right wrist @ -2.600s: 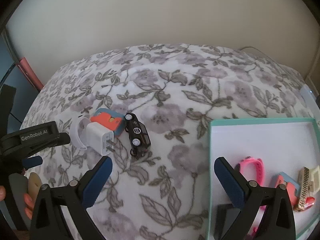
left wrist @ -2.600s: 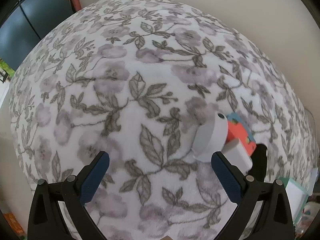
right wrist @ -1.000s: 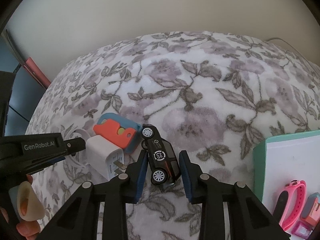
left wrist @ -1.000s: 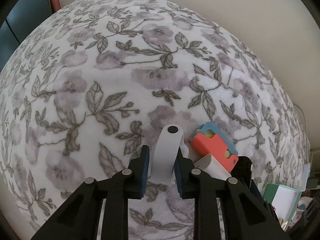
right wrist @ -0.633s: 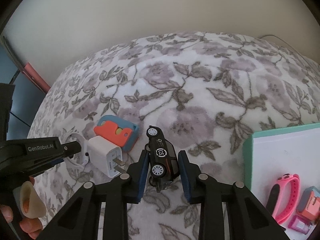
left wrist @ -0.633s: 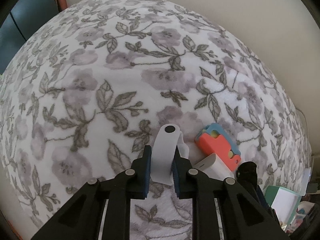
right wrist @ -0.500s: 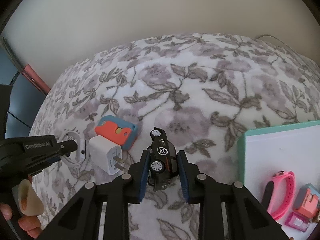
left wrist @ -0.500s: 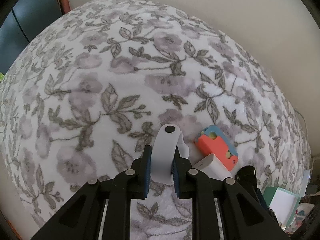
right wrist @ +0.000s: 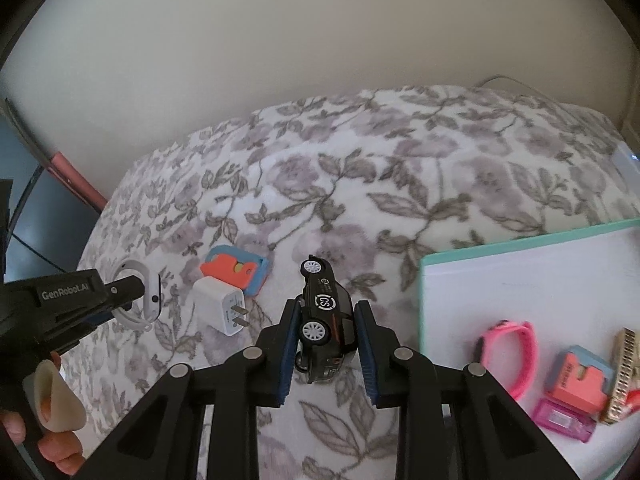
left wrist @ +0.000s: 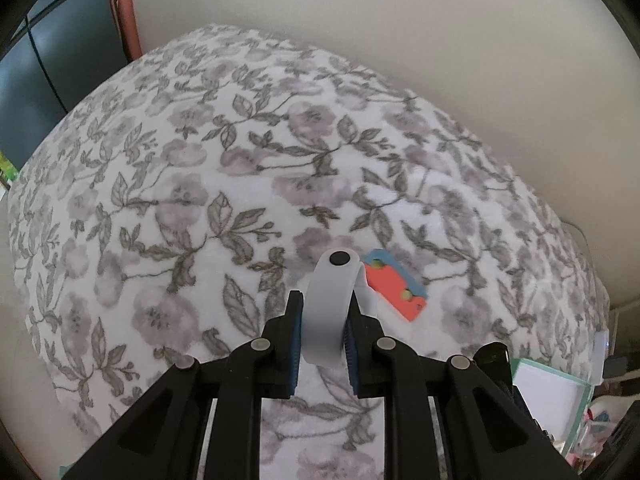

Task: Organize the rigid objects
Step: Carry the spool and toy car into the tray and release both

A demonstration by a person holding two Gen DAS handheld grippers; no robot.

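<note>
my left gripper [left wrist: 320,332] is clamped on a white band [left wrist: 329,304]; the loop sticks out past my pads with a black stud at its far end, and its near end is hidden between my fingers. my right gripper [right wrist: 325,344] is clamped on a black toy car [right wrist: 326,320], held tipped on its side with two white wheels facing up at me; its rear drops out of sight behind my pads. both are held clear above the floral blanket [right wrist: 360,184], though how far above i cannot tell.

left of my right jaws, a white charger [right wrist: 220,308] lies on the blanket with its prongs pointing toward me. just beyond it, touching or nearly so, lies an orange and blue block [right wrist: 236,272]. from the left camera that block [left wrist: 394,286] shows just right of the band, its near corner hidden by the loop.

right of my right jaws lies a tray [right wrist: 520,264] with a mint rim, cut off by the frame edge. in it are a pink band [right wrist: 510,348], an orange and blue piece [right wrist: 580,380], a small pink box [right wrist: 560,420] and a gold thing at the edge that i cannot make out.

a hand [right wrist: 44,432] grips the left tool at the far lower left, mostly cut off.

beyond the blanket is a plain wall [right wrist: 280,60].
</note>
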